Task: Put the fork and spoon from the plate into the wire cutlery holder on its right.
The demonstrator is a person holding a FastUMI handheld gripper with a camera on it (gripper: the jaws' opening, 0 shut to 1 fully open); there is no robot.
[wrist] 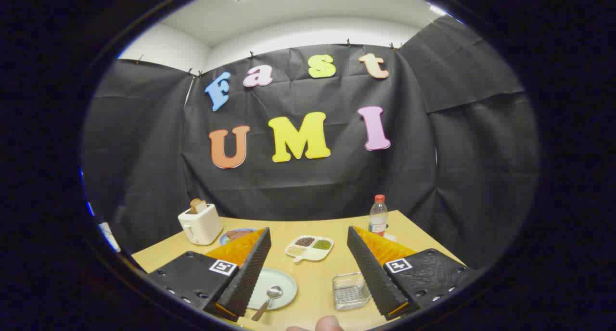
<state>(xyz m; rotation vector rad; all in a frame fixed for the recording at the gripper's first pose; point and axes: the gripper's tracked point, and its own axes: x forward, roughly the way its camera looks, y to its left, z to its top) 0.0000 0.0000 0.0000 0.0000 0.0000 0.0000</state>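
A pale green plate (284, 279) lies on the wooden table between my fingers, close to the left one. A metal spoon (269, 299) rests on it, bowl on the plate and handle sticking out over the near rim. No fork can be made out. The wire cutlery holder (350, 290) sits to the plate's right, just inside the right finger, and looks empty. My gripper (308, 268) is open and held well above the table, with nothing between the fingers.
Beyond the fingers sits a white divided dish (309, 248) of grains. A white toaster (199, 223) with bread and a small plate (234, 235) stand at the back left, a water bottle (378, 216) at the back right. A fingertip (329, 323) shows at the near edge.
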